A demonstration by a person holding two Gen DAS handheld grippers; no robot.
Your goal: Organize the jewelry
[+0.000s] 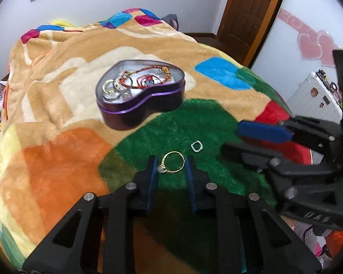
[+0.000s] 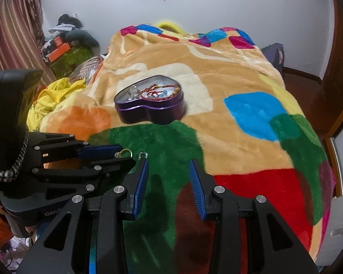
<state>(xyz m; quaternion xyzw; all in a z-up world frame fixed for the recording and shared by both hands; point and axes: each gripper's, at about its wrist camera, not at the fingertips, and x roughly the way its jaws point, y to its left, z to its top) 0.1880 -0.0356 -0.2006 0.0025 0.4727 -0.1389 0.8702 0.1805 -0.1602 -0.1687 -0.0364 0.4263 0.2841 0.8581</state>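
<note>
A gold ring [image 1: 173, 162] lies on the green patch of the blanket, between the open fingers of my left gripper [image 1: 171, 167]. A small silver ring [image 1: 197, 147] lies just to its right. A purple heart-shaped tin [image 1: 148, 105] holding several rings and a red beaded bracelet stands further back on the blanket. My right gripper [image 2: 168, 173] is open and empty over the green patch, to the right of the left gripper [image 2: 121, 156]. In the right wrist view the gold ring [image 2: 125, 153], the silver ring [image 2: 143, 155] and the tin [image 2: 153, 111] also show.
The colourful fleece blanket [image 1: 57, 159] covers the bed. A white suitcase [image 1: 317, 96] and a wooden door [image 1: 247, 11] stand at the right. Yellow cloth [image 2: 52, 96] and boxes [image 2: 59, 50] lie at the bed's left side.
</note>
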